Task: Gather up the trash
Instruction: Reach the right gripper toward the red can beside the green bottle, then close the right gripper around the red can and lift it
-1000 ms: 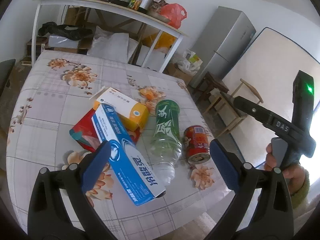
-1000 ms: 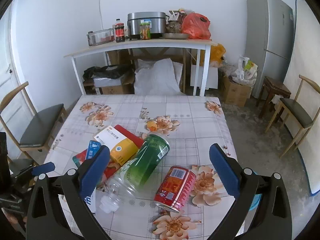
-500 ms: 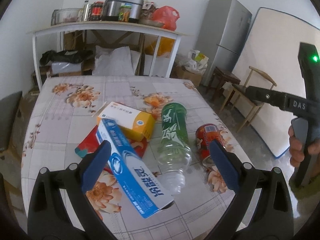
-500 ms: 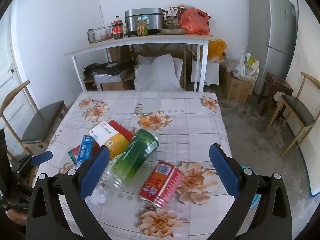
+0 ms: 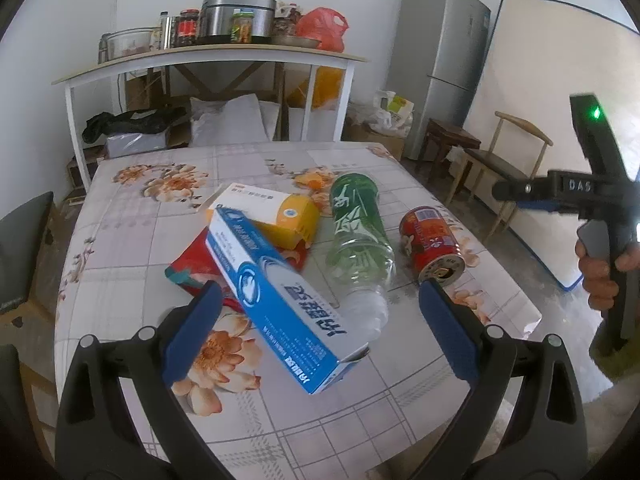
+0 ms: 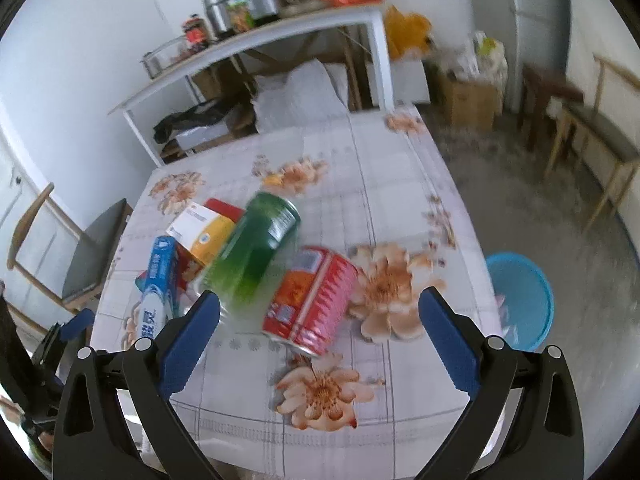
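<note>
Blue-padded jaws of both grippers wide, empty.

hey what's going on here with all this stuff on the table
A person holds a gripper in each hand over a floral-cloth table strewn with trash. Both the left gripper and right gripper are open and empty. Lying on the table are a blue box, a yellow-and-white box, a green bottle and a red can. The right gripper is closest to the can. A blue bin sits on the floor beside the table. Nothing is picked up yet.
</note>
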A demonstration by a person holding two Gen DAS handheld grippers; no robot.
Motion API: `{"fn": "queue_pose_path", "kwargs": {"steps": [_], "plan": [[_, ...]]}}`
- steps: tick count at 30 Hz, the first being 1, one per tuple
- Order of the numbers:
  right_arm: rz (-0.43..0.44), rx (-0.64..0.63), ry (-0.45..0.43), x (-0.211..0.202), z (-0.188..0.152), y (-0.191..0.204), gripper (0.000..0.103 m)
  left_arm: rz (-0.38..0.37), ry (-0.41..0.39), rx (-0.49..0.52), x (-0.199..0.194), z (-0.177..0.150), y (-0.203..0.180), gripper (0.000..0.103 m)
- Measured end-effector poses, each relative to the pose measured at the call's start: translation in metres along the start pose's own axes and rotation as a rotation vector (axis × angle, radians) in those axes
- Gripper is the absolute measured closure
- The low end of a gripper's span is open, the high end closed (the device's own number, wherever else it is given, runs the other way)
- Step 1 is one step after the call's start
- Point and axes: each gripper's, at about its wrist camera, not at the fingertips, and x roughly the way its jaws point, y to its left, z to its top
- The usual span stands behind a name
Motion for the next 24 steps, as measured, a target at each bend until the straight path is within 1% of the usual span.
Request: {"fn": "queue_pose_path", "kwargs": {"steps": [2,4,6,10,13,17,19,24], "plan": [[0.004,0.048,0.042,0.011,-0.002,-0.009,0.006,-0.007,0.002,-0.017,0.001,-0.002,0.001,0.008],[0.027,0.101,0.077,0.021,-0.002,-0.017,0.006,-0.018,0.007,-0.026,0.002,-0.004,0.002,0.008],[0.057,0.166,0.116,0.033,-0.002,-0.025,0.006,-0.017,0.009,-0.016,0.002,-0.005,0.000,0.008],[0.117,0.255,0.176,0.057,-0.002,-0.031,0.006,-0.010,0.001,0.021,0.003,-0.008,-0.005,0.008],[0.140,0.330,0.237,0.079,-0.004,-0.034,0.006,-0.013,0.005,0.033,0.006,-0.009,-0.008,0.008],[0.149,0.372,0.277,0.095,-0.009,-0.031,0.006,-0.024,0.001,0.044,0.006,-0.010,-0.011,0.011],[0.146,0.384,0.292,0.102,-0.012,-0.028,0.006,-0.032,0.002,0.046,0.007,-0.011,-0.012,0.016],[0.142,0.388,0.317,0.112,-0.018,-0.018,0.006,-0.042,0.009,0.047,0.011,-0.013,-0.013,0.025]]}}
